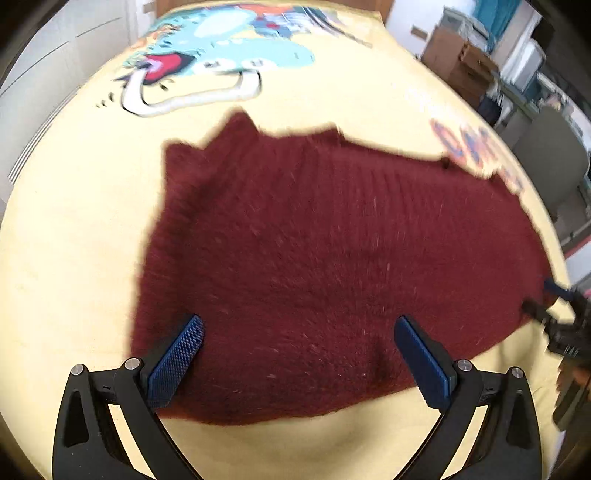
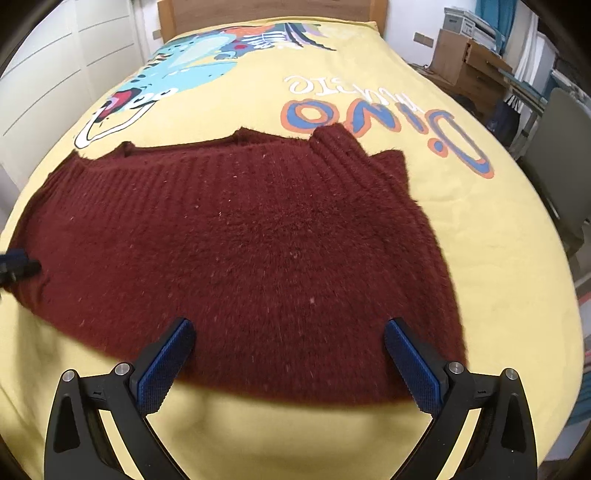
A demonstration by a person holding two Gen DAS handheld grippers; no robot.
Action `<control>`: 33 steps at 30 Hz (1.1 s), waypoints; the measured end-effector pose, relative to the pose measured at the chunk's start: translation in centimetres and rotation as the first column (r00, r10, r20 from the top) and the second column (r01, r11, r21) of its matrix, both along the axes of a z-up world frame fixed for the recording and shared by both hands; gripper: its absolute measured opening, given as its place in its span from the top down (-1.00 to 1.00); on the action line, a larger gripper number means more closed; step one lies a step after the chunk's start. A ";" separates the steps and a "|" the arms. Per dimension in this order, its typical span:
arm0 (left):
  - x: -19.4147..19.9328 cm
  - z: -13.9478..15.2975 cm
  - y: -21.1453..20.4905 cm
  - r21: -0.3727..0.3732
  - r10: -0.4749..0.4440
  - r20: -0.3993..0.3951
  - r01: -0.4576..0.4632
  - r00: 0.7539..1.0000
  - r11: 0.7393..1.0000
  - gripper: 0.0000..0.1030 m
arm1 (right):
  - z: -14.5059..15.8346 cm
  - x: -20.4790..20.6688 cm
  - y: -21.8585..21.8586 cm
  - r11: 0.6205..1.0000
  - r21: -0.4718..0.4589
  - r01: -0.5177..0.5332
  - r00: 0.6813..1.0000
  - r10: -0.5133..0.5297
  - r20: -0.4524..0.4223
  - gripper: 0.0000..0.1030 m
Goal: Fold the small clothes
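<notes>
Left wrist view: the left gripper (image 1: 298, 354) has its jaws spread wide, holding nothing. Its blue pads (image 1: 177, 363) sit over the near part of a dark red sweater (image 1: 314, 258), which lies flat on the yellow bedspread (image 1: 66, 229). The sweater fills the space ahead of the fingers and runs out to the right; its near hem lies just behind the fingertips, and its ribbed collar points away at the far left. Far to the right of this gripper, the right gripper (image 1: 543, 299) shows at the sweater's right edge; this view is too blurred to tell whether it touches the cloth. Beyond the sweater, a cartoon print (image 1: 207, 59) covers the bedspread.

Right wrist view: the right gripper (image 2: 290, 356) is also released, jaws wide apart, with nothing between them. The sweater (image 2: 240, 251) spreads ahead of it and off to the left, the near hem passing under the fingers (image 2: 413, 365). The collar stands ahead and slightly right. At the far left, the left gripper's tip (image 2: 16, 264) meets the sweater's left edge. Past the collar, printed lettering (image 2: 384, 122) lies on the bedspread (image 2: 498, 258). A wooden headboard (image 2: 273, 9) closes the far end.
</notes>
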State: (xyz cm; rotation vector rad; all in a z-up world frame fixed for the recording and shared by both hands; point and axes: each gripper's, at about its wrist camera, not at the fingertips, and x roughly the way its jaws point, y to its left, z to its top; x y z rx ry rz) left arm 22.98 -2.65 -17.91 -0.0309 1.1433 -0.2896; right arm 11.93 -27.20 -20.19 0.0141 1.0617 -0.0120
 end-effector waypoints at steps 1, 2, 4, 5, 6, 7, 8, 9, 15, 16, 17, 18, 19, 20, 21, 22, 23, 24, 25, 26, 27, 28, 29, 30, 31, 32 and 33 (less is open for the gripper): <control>0.1 0.6 0.4 -0.008 0.007 0.008 -0.007 1.000 1.000 -0.98 | 0.3 -0.4 0.0 1.000 -0.013 -0.002 1.000 0.002 0.000 -0.99; 0.3 1.2 1.0 -0.014 0.016 0.014 -0.016 1.000 1.000 -0.98 | 0.7 -0.8 -0.1 1.000 -0.023 -0.002 1.000 0.002 0.000 -0.99; 0.8 2.3 1.9 -0.015 0.025 0.021 -0.024 0.999 1.000 -0.98 | 1.6 -1.5 -0.6 1.000 -0.021 0.005 1.000 -0.005 0.011 -0.99; 1.1 2.5 2.3 -0.011 0.025 0.023 -0.025 0.999 1.000 -0.98 | 2.0 -1.8 -0.8 1.000 -0.013 0.011 1.000 -0.010 0.016 -0.99; 1.4 2.8 2.7 -0.001 0.026 0.028 -0.026 0.999 1.000 -0.98 | 2.4 -2.2 -1.1 1.000 -0.004 0.017 1.000 -0.017 0.023 -0.99; 1.7 2.8 3.3 0.002 0.032 0.029 -0.032 0.999 0.999 -0.98 | 2.8 -2.6 -1.4 1.000 0.003 0.024 0.999 -0.024 0.029 -0.99; 2.0 2.6 3.9 -0.001 0.041 0.023 -0.041 0.999 0.999 -0.98 | 3.1 -3.0 -1.7 1.000 0.006 0.029 0.999 -0.029 0.033 -0.99; 2.3 2.2 4.3 -0.013 0.043 0.004 -0.043 0.999 0.999 -0.98 | 3.3 -3.3 -1.9 0.999 0.006 0.032 0.999 -0.032 0.036 -0.99; 3.4 -2.5 6.5 -0.063 0.089 -0.161 -0.100 0.983 0.993 -0.97 | 3.0 -4.9 -3.3 0.998 0.009 0.063 0.998 -0.063 0.020 -0.99; 3.6 -3.1 6.6 -0.065 0.094 -0.181 -0.107 0.979 0.992 -0.97 | 2.9 -5.1 -3.5 0.998 0.011 0.067 0.998 -0.068 0.015 -0.99; 3.6 -4.0 6.7 -0.064 0.096 -0.203 -0.111 0.974 0.992 -0.97 | 2.6 -5.1 -3.6 0.997 0.011 0.072 0.997 -0.072 0.009 -0.99; 3.5 -4.8 6.7 -0.070 0.095 -0.225 -0.114 0.970 0.991 -0.97 | 2.4 -5.3 -3.8 0.997 0.012 0.077 0.997 -0.077 0.004 -0.99; 3.4 -5.4 6.7 -0.091 0.095 -0.228 -0.118 0.969 0.989 -0.97 | 2.2 -5.5 -4.0 0.996 0.013 0.084 0.996 -0.084 -0.002 -0.99; 3.2 -5.5 6.9 -0.106 0.100 -0.219 -0.126 0.971 0.986 -0.97 | 1.9 -5.5 -4.2 0.996 0.014 0.089 0.996 -0.089 -0.007 -0.99; 3.1 -5.5 6.9 -0.117 0.104 -0.214 -0.131 0.971 0.984 -0.97 | 1.7 -5.6 -4.3 0.995 0.013 0.094 0.996 -0.094 -0.012 -0.99; 3.1 -5.5 6.9 -0.123 0.102 -0.216 -0.131 0.971 0.984 -0.95 | 1.5 -5.5 -4.4 0.995 0.013 0.097 0.995 -0.097 -0.017 -0.99; 3.1 -5.5 6.9 -0.131 0.096 -0.223 -0.127 0.970 0.983 -0.80 | 1.3 -5.5 -4.5 0.995 0.012 0.102 0.995 -0.102 -0.021 -0.99; 3.1 -5.5 6.7 -0.149 0.081 -0.236 -0.118 0.968 0.982 -0.50 | 1.2 -5.6 -4.7 0.994 0.013 0.106 0.994 -0.105 -0.022 -0.99; 3.0 -5.4 6.6 -0.168 0.068 -0.245 -0.112 0.967 0.979 -0.32 | 1.1 -5.6 -4.8 0.994 0.016 0.111 0.994 -0.110 -0.024 -0.99; 3.0 -5.3 6.5 -0.182 0.061 -0.260 -0.111 0.964 0.977 -0.08 | 1.0 -5.6 -4.9 0.993 0.019 0.115 0.993 -0.115 -0.026 -0.99; 3.1 -5.0 6.3 -0.179 0.065 -0.272 -0.117 0.960 0.977 0.13 | 0.9 -5.6 -5.0 0.993 0.022 0.120 0.993 -0.119 -0.026 -0.99; 3.1 -4.6 6.2 -0.186 0.066 -0.281 -0.122 0.957 0.975 0.24 | 0.8 -5.6 -5.1 0.992 0.026 0.125 0.992 -0.124 -0.027 -0.99; 3.1 -4.3 6.1 -0.194 0.065 -0.287 -0.125 0.956 0.973 0.33 | 0.8 -5.6 -5.3 0.991 0.031 0.129 0.991 -0.128 -0.027 -0.99; 3.0 -3.6 5.7 -0.179 0.069 -0.277 -0.122 0.958 0.976 0.35 | 0.8 -5.6 -5.4 0.990 0.036 0.133 0.991 -0.133 -0.027 -0.99; 3.1 -3.1 5.4 -0.167 0.067 -0.266 -0.114 0.962 0.979 0.36 | 0.7 -5.7 -5.5 0.990 0.040 0.137 0.990 -0.136 -0.026 -0.99; 3.0 -2.5 5.0 -0.150 0.062 -0.252 -0.103 0.966 0.983 0.38 | 0.8 -5.7 -5.6 0.989 0.045 0.139 0.990 -0.138 -0.026 -0.99; 3.0 -2.1 4.8 -0.143 0.061 -0.245 -0.098 0.968 0.985 0.40 | 0.9 -5.7 -5.7 0.989 0.050 0.140 0.990 -0.139 -0.025 -0.99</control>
